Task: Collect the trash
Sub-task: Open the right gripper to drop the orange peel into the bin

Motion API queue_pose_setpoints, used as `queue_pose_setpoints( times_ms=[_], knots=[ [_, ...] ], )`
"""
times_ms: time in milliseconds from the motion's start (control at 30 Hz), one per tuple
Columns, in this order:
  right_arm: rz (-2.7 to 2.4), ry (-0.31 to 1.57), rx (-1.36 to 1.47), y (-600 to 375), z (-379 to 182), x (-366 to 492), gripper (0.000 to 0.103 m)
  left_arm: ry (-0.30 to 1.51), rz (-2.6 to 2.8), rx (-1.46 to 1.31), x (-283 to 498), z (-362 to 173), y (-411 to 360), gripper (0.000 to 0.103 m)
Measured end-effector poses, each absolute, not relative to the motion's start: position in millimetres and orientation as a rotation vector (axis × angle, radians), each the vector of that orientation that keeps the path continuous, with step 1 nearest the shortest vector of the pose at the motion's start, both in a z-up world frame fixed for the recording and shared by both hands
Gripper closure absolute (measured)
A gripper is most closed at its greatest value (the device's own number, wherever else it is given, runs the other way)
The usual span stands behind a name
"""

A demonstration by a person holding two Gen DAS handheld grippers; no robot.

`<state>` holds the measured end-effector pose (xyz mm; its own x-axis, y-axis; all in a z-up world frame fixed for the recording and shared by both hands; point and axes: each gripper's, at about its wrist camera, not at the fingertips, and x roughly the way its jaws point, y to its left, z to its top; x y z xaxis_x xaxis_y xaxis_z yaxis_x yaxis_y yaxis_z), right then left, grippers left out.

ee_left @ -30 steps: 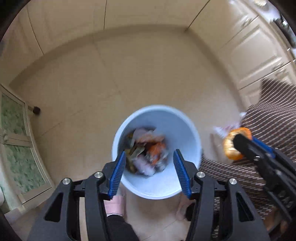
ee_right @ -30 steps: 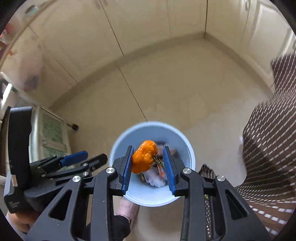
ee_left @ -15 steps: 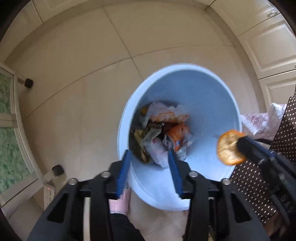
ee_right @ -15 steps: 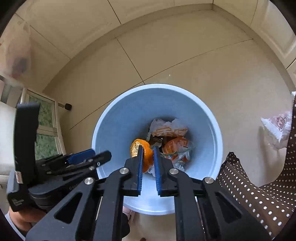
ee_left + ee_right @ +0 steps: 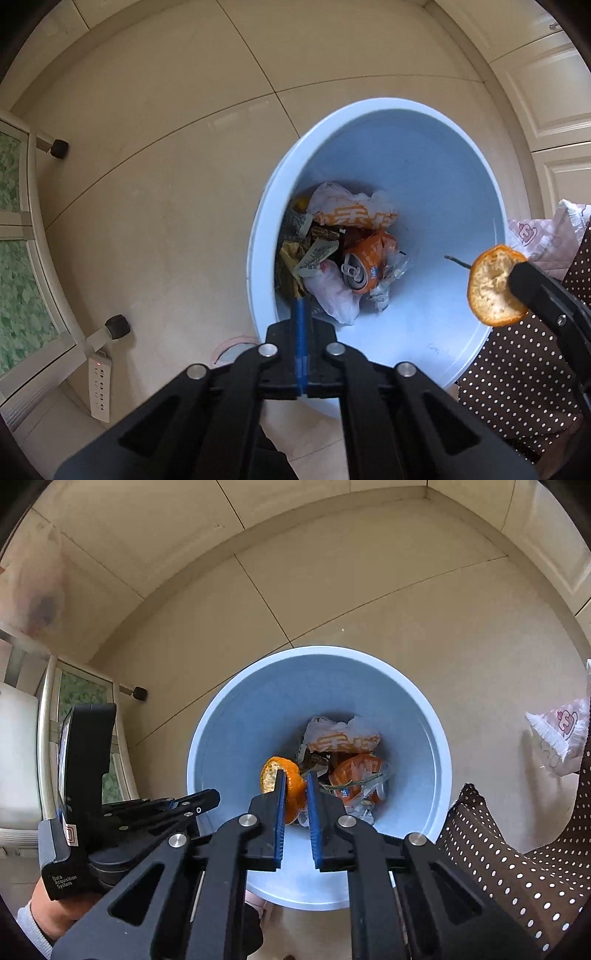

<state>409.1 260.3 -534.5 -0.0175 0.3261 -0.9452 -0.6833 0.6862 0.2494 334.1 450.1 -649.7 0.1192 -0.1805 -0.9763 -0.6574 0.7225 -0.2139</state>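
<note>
A light blue bin [image 5: 436, 155] [image 5: 240, 738] stands on the tiled floor. It holds an orange can [image 5: 364, 264], wrappers and plastic bags. My right gripper [image 5: 293, 781] is shut on a piece of orange peel [image 5: 286, 773] and holds it over the bin's mouth. The peel [image 5: 491, 286] also shows in the left wrist view, above the bin's right rim. My left gripper [image 5: 301, 304] is shut and empty, over the bin's near left rim.
A pink printed bag [image 5: 543, 236] [image 5: 561, 734] lies on the floor right of the bin. A glass-door cabinet on feet [image 5: 22, 240] and a white power strip [image 5: 99, 387] are at the left. White cabinets [image 5: 546, 96] stand at the right. Dotted brown fabric [image 5: 517, 867] is at the lower right.
Both grippers moved closer over the bin. My left gripper closed fully, empty. My right gripper closed tighter on the peel and brought it over the bin.
</note>
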Motion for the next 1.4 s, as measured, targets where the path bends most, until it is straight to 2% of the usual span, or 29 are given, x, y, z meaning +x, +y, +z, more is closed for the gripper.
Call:
queue_pose_setpoints(
  times_ms=[467, 767, 867, 933, 1000, 1233, 1300, 1333, 1367, 1400],
  knots=[
    [0.815, 1.318, -0.306, 252.6, -521.5, 407.9, 0.09, 1.434, 0.393, -0.775, 332.3, -649.7, 449.7, 0.103],
    [0.821, 1.354, -0.284, 244.1, -529.7, 408.1, 0.089, 1.411, 0.382, -0.817, 326.7, -647.9, 451.2, 0.103],
    [0.813, 1.355, -0.281, 238.0, -529.8, 406.2, 0.074, 1.408, 0.378, -0.808, 327.0, -647.5, 449.8, 0.103],
    [0.813, 1.353, -0.281, 235.1, -528.5, 403.8, 0.073, 1.407, 0.374, -0.8, 326.2, -648.1, 450.6, 0.103],
    [0.812, 1.354, -0.282, 233.3, -527.6, 400.4, 0.061, 1.395, 0.369, -0.784, 324.4, -647.2, 450.4, 0.103],
    [0.805, 1.352, -0.263, 221.7, -519.1, 393.0, 0.059, 1.383, 0.344, -0.752, 320.6, -635.4, 448.5, 0.101],
    [0.809, 1.346, -0.27, 219.4, -512.5, 390.8, 0.058, 1.388, 0.33, -0.727, 322.3, -627.3, 445.5, 0.094],
    [0.811, 1.337, -0.272, 217.9, -507.0, 389.4, 0.058, 1.383, 0.328, -0.716, 322.7, -623.0, 444.8, 0.077],
    [0.812, 1.328, -0.274, 216.3, -502.2, 388.6, 0.057, 1.384, 0.349, -0.678, 322.8, -616.9, 444.1, 0.054],
    [0.813, 1.319, -0.274, 213.9, -496.9, 388.1, 0.056, 1.379, 0.378, -0.627, 323.0, -610.2, 443.4, 0.052]
  ],
)
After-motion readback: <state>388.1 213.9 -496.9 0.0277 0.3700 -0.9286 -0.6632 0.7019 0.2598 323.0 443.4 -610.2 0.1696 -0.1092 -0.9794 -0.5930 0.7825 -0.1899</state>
